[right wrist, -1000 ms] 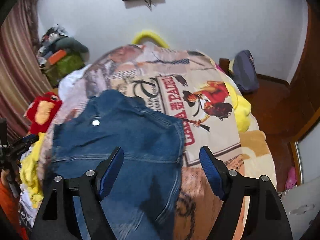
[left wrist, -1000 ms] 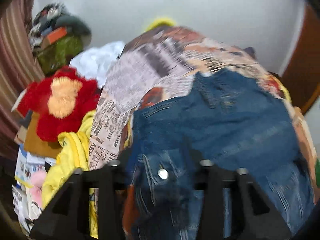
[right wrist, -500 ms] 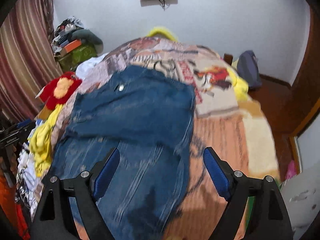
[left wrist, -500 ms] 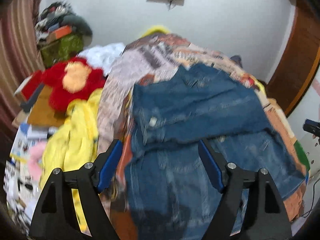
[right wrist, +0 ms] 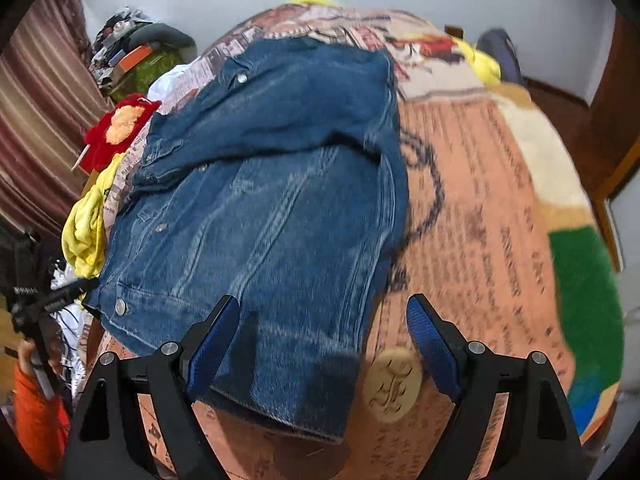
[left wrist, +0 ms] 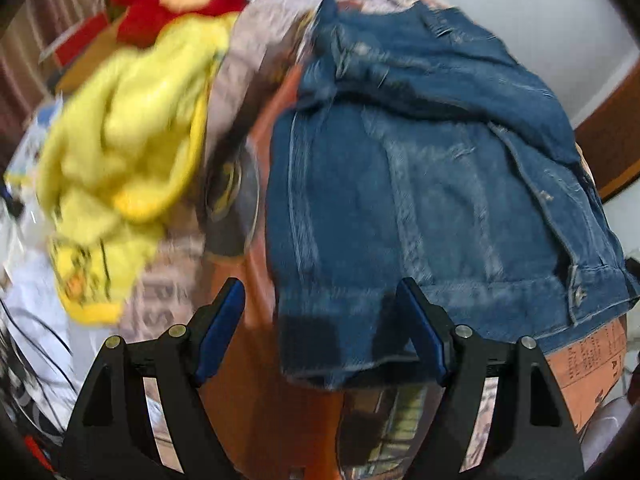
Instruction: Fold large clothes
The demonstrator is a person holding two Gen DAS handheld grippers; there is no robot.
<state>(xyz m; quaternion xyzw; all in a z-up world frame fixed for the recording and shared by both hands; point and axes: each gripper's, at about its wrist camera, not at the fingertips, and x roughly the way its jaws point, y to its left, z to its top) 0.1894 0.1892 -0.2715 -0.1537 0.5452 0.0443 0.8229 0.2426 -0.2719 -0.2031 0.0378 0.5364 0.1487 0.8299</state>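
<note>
Now the denim jacket (right wrist: 276,184) lies flat on the bed (right wrist: 492,208), over its printed blanket, with its top part folded down toward the near side so that a doubled band crosses the far half. Its long axis runs from near to far, leaning slightly to the left at the far end. The hem is the near edge, and it sits just in front of both tools.

In the right wrist view the right gripper (right wrist: 320,344) hangs with its fingers spread wide and holding nothing; the jacket's near right corner lies between and just below them, while the left finger overlaps the hem. In the left wrist view the left gripper (left wrist: 320,332) is likewise spread and empty, with the jacket (left wrist: 432,184) lying ahead and to the right, its near left corner between the two fingers.

Each hand therefore seems about equally near to its own hem corner. By my judgement the coming fold turns on that: either the hem is carried away toward the far edge, or one long side is brought across. A yellow garment (left wrist: 128,140) lies left of the jacket, apart from it.
</note>
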